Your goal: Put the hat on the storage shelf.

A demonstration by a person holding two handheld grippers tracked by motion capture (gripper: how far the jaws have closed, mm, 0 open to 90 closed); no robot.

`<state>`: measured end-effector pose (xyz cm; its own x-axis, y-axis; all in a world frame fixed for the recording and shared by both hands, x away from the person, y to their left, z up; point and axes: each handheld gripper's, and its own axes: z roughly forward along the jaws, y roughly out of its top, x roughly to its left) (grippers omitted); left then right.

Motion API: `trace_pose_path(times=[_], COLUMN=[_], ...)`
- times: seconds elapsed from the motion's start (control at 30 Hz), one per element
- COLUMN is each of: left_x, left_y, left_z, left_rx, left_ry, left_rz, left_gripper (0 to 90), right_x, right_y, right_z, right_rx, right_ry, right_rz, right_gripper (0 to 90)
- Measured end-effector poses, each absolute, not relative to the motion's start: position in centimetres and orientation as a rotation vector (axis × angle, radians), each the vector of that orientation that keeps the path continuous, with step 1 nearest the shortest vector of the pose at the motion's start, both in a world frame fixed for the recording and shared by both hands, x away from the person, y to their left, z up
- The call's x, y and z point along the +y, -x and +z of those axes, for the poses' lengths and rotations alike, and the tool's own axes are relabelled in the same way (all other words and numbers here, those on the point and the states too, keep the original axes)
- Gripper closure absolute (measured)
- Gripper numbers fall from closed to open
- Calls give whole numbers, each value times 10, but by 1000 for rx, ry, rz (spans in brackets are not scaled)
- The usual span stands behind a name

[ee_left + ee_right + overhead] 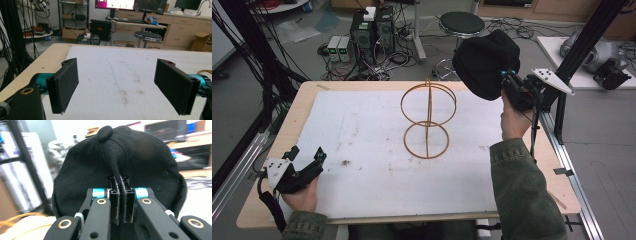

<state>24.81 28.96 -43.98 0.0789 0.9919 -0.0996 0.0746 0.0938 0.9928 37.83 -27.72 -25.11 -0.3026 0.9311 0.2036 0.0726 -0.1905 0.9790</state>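
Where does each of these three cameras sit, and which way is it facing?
High view: above the person's side, looking down on the white-covered table; both forearms and tongs show.
Left gripper view: rides the left tongs, looking along open jaws across the table.
Right gripper view: rides the right tongs, shut on the black fabric cap.
Shared: the cap in high and right views; the table in high and left views.

light wooden table point(272, 145) spans centre of high view, white stained mat point(362, 150) covering most of top. orange wire stand point(428, 120) upright on mat, right of frame centre. small dark speck point(345, 162) on mat, lower left. bare wood border along left edge.
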Motion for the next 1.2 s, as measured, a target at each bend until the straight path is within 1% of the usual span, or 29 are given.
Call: trace_pose_path(times=[0.17,0.37,0.53,0.93,1.2], left_x=[290,291,290,291,292], left_y=[-248,-248,-248,-248,-248], left_z=[-440,-440,-440,-440,-440], left_rx=[1244,1244,1241,1240,1243], left_ry=[-1227,-1219,-1219,-1220,-1217], left_rz=[1039,1034,1035,1029,1027], left_gripper=[197,197,199,204,204], right_x=[-268,-251,-233,-182,-179], right_y=[-376,-363,-355,-361,-367], right_z=[-240,-229,-222,-238,-242], right_rx=[1472,1545,1650,1939,1989], right_ry=[-1175,-1072,-987,-898,-958], right_rz=[1665,1773,1787,1669,1626], right_gripper=[879,879,878,878,877])
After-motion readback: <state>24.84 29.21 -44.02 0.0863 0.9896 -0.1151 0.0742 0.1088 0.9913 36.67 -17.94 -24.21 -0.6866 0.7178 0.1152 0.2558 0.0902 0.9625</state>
